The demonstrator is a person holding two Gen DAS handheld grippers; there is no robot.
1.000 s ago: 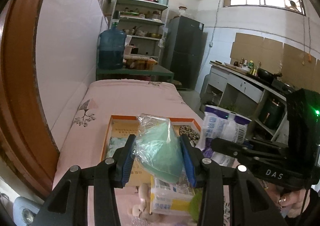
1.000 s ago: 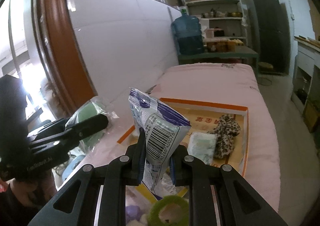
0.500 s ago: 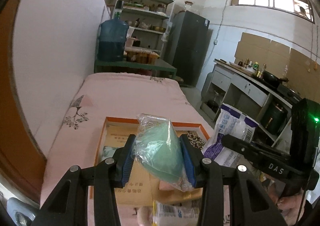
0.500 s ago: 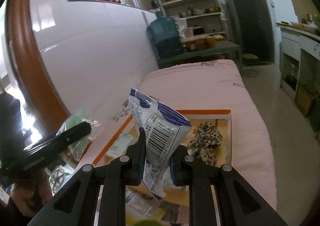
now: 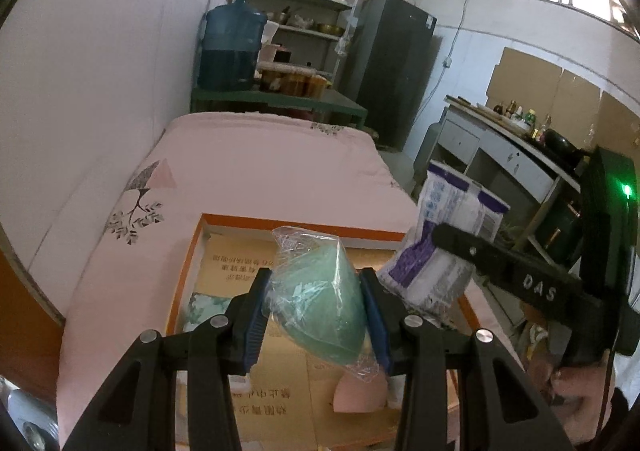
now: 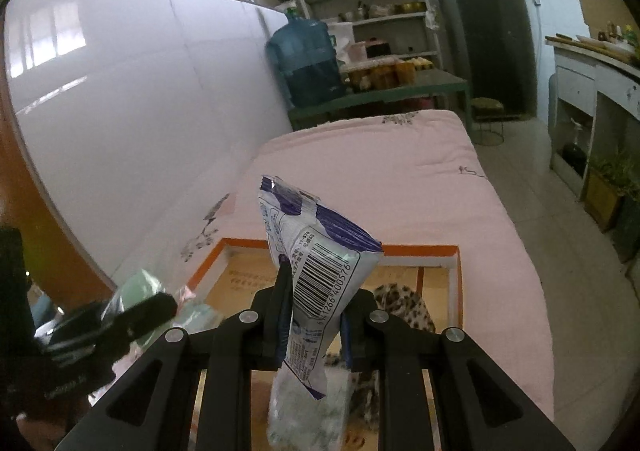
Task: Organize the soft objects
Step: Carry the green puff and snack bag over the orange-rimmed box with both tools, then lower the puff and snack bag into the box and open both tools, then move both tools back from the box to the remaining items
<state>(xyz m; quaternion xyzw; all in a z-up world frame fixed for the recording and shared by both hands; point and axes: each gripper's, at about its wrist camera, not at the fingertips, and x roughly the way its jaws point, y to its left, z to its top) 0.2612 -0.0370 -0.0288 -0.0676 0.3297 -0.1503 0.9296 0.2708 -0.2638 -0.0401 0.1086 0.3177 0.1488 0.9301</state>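
Left wrist view: fingers [image 5: 316,321] pinch green pouch [image 5: 320,307], hiding the box [image 5: 188,271] floor; right fingers [image 6: 312,327] clamp barcoded packet [image 6: 320,263].

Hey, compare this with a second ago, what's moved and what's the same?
Both claws have carried their loads forward over the orange-rimmed box; the clutter seen below them earlier has dropped out of view. Nothing was picked up or released. The left claw is still shut on the green wrapped sponge, the right claw still shut on the purple-and-white packet. The leopard-print cloth lies in the box as before.
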